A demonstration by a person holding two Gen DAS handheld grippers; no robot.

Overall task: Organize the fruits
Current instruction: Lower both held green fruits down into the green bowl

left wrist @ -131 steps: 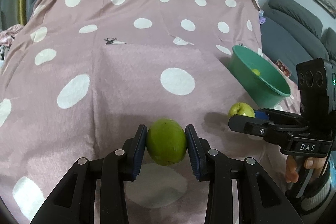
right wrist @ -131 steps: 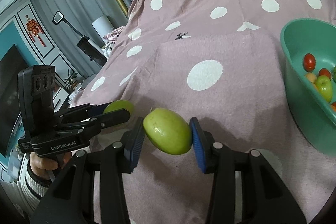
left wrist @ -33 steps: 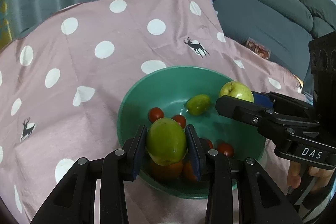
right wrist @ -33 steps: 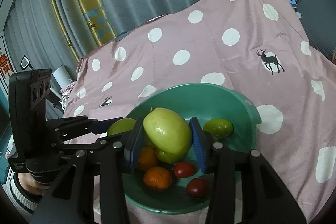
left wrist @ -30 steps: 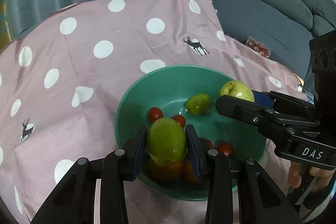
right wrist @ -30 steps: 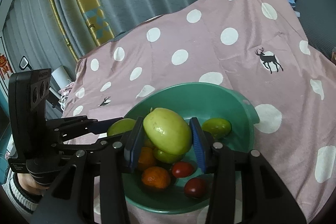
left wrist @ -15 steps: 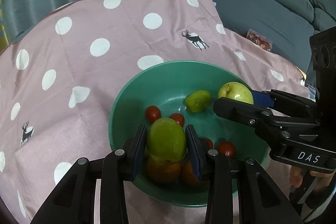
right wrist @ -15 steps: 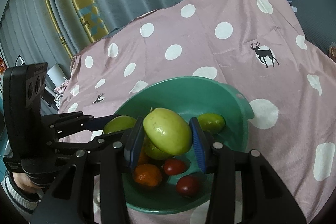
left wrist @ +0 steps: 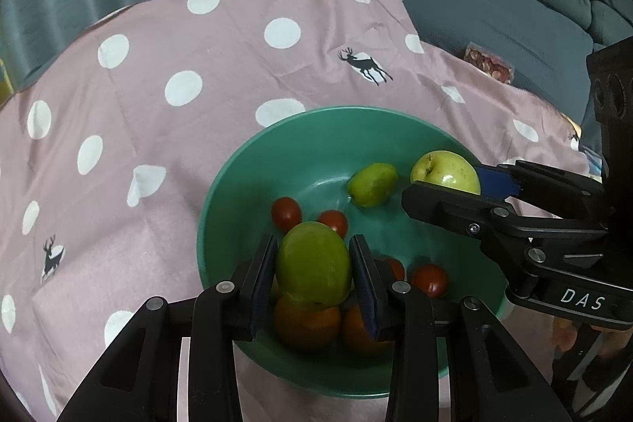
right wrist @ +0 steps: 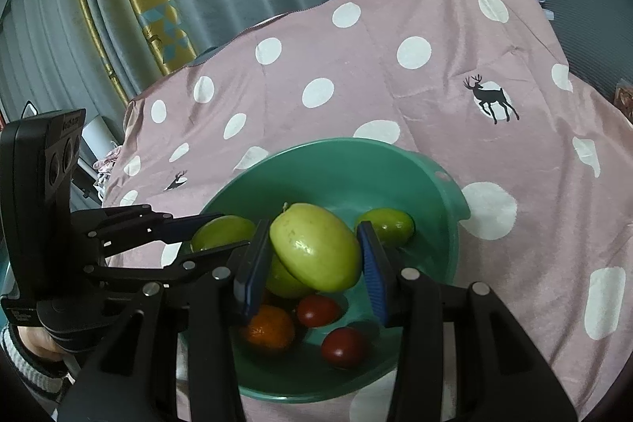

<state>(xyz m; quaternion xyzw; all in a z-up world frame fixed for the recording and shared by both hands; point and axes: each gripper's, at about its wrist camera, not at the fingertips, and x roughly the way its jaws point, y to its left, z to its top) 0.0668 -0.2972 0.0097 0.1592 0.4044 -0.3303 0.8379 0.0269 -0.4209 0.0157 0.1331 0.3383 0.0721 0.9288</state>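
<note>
Left wrist view: the left gripper (left wrist: 312,273) is clenched on a darker green fruit (left wrist: 313,265), its blue fingers (left wrist: 264,275) pressing the fruit's two flanks. The fruit hangs over the near side of the green bowl (left wrist: 237,176), just above two oranges (left wrist: 306,321). Round, smooth and waxy-looking, it probably has some weight and could slip or bruise under a hard squeeze, so taking it across its widest middle, as here, seems the safest hold. Small red tomatoes (left wrist: 286,212) and a little green fruit (left wrist: 372,183) lie deeper in the bowl. On the right, the right gripper (left wrist: 451,184) carries a pale apple over the bowl's far side.

Right wrist view: the right gripper (right wrist: 314,256) grasps the pale yellow-green apple (right wrist: 315,246), tilted between the fingers, with a short stem at upper left and a glossy skin. It is held above the bowl's (right wrist: 447,200) contents: an orange (right wrist: 271,327), two tomatoes (right wrist: 344,347) and another green fruit under it. The bowl stands on a pink dotted cloth (right wrist: 356,86). Firm yet bruisable, the apple looks best lowered before release, not dropped.
</note>
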